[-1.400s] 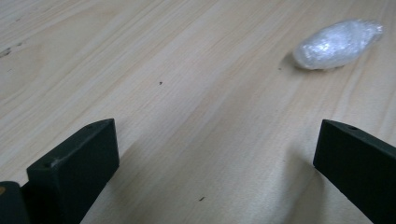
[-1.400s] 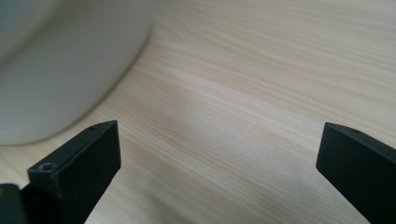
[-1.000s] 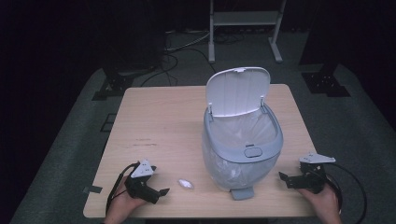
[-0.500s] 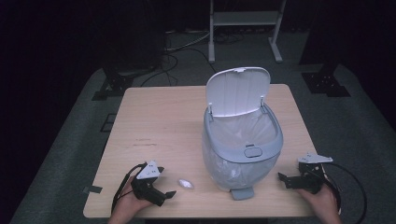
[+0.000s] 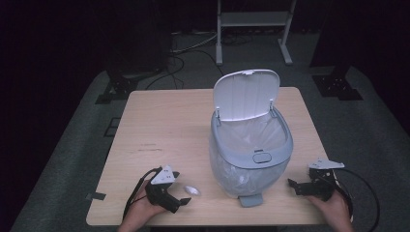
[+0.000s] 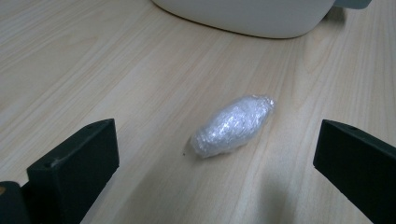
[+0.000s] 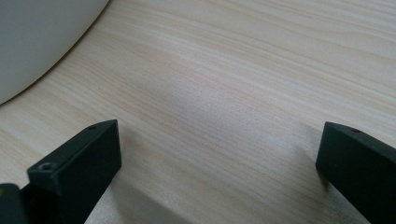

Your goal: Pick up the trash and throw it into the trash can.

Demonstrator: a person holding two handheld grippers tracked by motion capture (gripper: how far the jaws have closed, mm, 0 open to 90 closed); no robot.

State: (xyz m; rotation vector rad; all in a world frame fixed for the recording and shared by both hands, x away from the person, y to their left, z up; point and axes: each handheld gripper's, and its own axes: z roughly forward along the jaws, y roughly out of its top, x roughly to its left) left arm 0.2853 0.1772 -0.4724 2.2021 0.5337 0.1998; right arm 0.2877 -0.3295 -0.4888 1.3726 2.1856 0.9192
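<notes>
Left tongs (image 6: pixel 210 177) spread wide, aimed at wad of plastic wrap (image 6: pixel 232 125) lying on tabletop (image 5: pixel 164 130) just ahead, between jaws, untouched. Long axis diagonal to the jaw line. Bin (image 5: pixel 251 150) with lid up close behind; open room all around. Right tongs (image 5: pixel 302 187) spread, empty, farther off beyond bin.

One bin (image 5: pixel 251 154), one plastic wad (image 5: pixel 192 190), two tools.

Left gripper (image 5: pixel 180 202) low, jaws wide apart, right gripper (image 5: pixel 296 186) likewise, each hand-held
</notes>
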